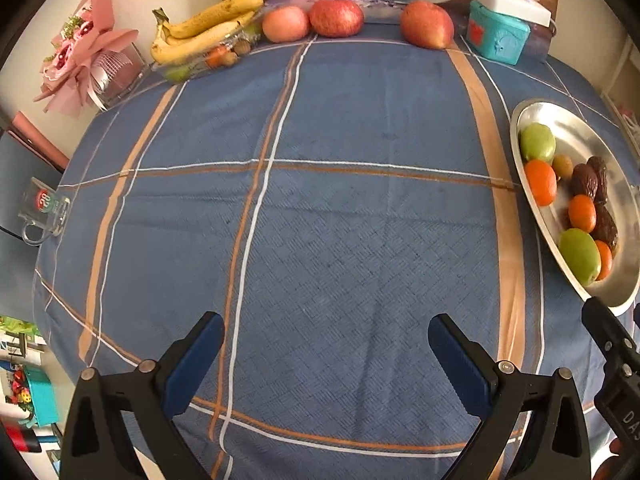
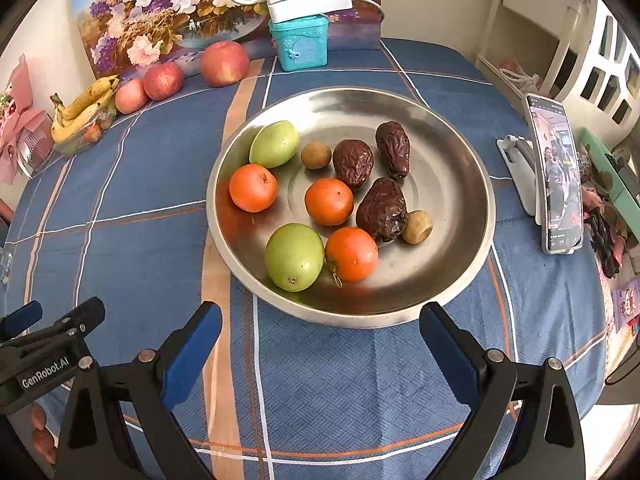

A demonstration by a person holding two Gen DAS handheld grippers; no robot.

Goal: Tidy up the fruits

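A round metal plate (image 2: 452,152) lies on the blue checked tablecloth and holds mixed small fruit: two green jujubes (image 2: 294,257), three orange fruits (image 2: 329,201), three wrinkled dark dates (image 2: 382,210) and two small brown longans (image 2: 417,227). My right gripper (image 2: 320,332) is open and empty, just in front of the plate's near rim. My left gripper (image 1: 326,340) is open and empty over bare cloth; the plate (image 1: 580,128) is at its right. Its body shows at the left in the right wrist view (image 2: 44,352).
At the table's back stand three apples (image 1: 337,18), a clear tray with bananas (image 1: 204,30), a teal box (image 2: 300,42) with a white power strip, and a flower painting. A phone on a stand (image 2: 554,176) is right of the plate. A pink bouquet (image 1: 80,52) is far left.
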